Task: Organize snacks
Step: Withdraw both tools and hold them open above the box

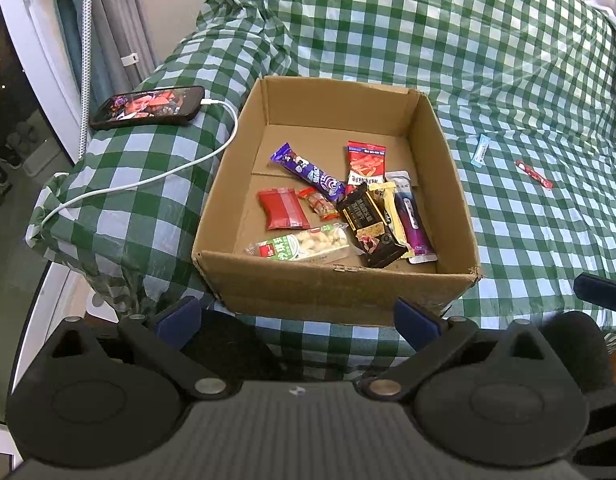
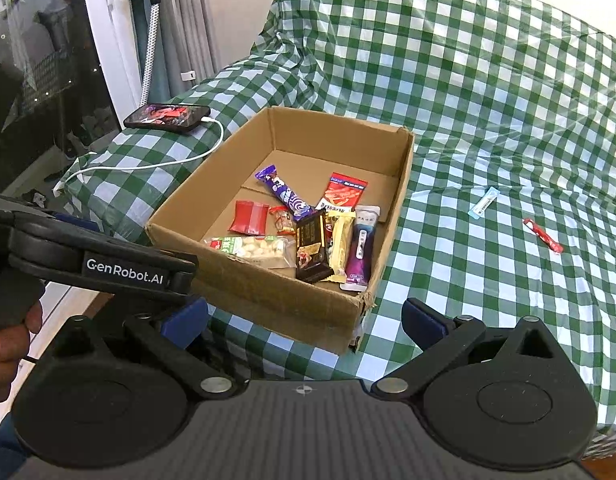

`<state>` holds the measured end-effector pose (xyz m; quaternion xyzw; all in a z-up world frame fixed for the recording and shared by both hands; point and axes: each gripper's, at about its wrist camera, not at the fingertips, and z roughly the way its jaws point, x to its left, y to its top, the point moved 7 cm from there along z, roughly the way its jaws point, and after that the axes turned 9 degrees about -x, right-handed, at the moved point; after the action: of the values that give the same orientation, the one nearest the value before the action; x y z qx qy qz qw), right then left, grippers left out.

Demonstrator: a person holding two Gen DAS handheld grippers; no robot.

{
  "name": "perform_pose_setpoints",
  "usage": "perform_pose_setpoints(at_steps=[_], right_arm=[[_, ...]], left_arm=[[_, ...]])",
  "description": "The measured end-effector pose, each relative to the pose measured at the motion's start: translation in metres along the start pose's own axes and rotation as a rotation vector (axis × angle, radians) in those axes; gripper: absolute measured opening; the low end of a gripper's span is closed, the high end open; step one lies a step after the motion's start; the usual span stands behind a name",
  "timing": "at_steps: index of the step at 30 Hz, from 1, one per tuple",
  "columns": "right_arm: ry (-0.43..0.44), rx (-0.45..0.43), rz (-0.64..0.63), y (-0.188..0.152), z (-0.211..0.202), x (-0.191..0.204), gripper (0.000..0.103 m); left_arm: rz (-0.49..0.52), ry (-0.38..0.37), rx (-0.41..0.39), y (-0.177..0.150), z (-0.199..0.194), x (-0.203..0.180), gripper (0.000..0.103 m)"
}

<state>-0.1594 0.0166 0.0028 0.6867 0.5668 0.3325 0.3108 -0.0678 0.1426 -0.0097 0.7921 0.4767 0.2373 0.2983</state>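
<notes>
An open cardboard box [image 1: 331, 288] [image 2: 268, 292] stands on the green checked cloth and holds several snack packets: a purple bar [image 1: 308, 172], a red pouch [image 1: 283, 209], a peanut bag [image 1: 304, 245], a black bar [image 1: 371, 226]. Two snacks lie loose on the cloth right of the box: a light blue stick [image 1: 479, 150] [image 2: 483, 203] and a red stick [image 1: 533, 174] [image 2: 542, 235]. My left gripper [image 1: 298, 318] is open and empty, just in front of the box's near wall. My right gripper [image 2: 304, 322] is open and empty, near the box's front right corner.
A black phone [image 1: 148, 107] [image 2: 168, 117] with a white charging cable [image 1: 156, 178] lies on the cloth left of the box. A window frame and curtain stand at the far left. The cloth [image 1: 527, 80] rises in folds behind the box.
</notes>
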Motion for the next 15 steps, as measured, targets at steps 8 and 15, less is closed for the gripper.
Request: perform_pose_setpoints(at_steps=[8, 15], right_arm=[[0.0, 0.055, -0.02, -0.008, 0.002, 0.001, 0.102], [-0.004, 0.162, -0.043, -0.023, 0.019, 0.003, 0.102]], left_arm=[[0.002, -0.005, 0.059, -0.01, 0.007, -0.002, 0.103], [-0.027, -0.029, 0.145, -0.02, 0.023, -0.002, 0.103]])
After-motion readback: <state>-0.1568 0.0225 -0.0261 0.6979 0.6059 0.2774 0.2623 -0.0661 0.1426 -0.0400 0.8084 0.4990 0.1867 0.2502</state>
